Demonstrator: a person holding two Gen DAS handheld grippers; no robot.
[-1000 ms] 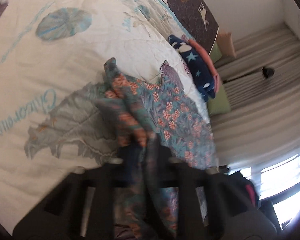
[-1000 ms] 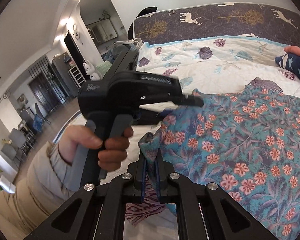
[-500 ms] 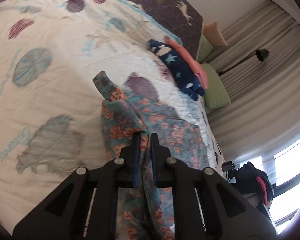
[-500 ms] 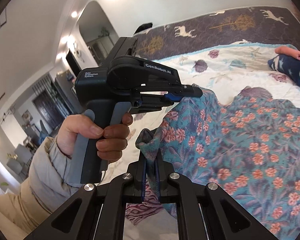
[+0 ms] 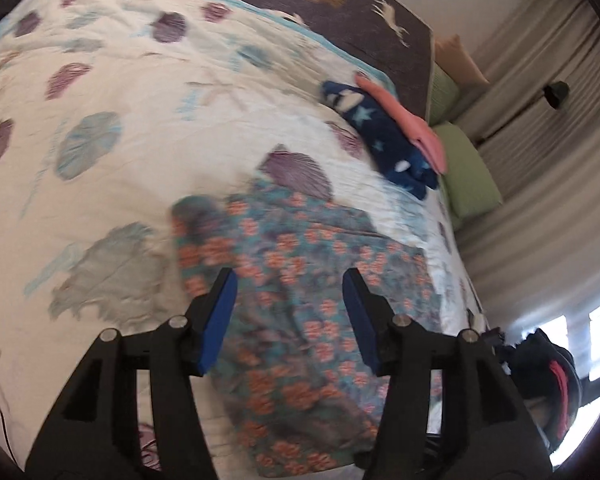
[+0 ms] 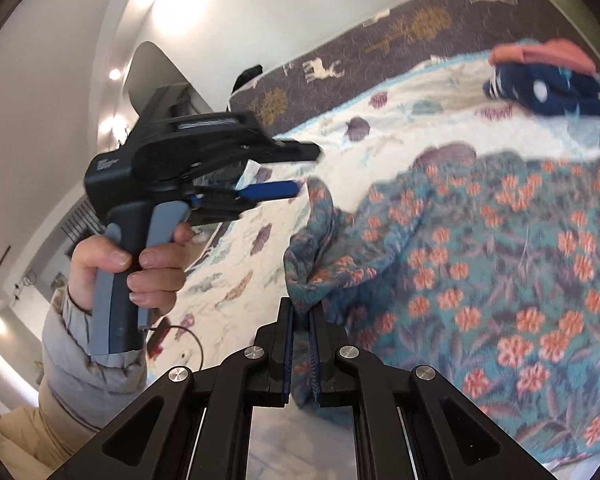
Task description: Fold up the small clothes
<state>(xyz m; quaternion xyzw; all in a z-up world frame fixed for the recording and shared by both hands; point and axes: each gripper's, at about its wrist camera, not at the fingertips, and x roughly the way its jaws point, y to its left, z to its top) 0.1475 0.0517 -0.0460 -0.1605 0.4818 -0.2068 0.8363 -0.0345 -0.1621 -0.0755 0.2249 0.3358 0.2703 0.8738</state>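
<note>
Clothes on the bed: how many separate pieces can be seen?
3: the floral garment spread in front; a navy star-print piece near the headboard, with a pink piece on it. Others may be hidden.

Both wrist views close over bedspread (image 5: 148, 92)

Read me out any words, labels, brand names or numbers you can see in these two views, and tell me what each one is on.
None can be read.
Left gripper: a pale printed label on the rear of its body and a strip of lettering along its top, both too blurred.
Bedspread: only shell and starfish patterns show, no lettering.
Floral garment, held by the right gripper: flowers only, no tag showing.
</note>
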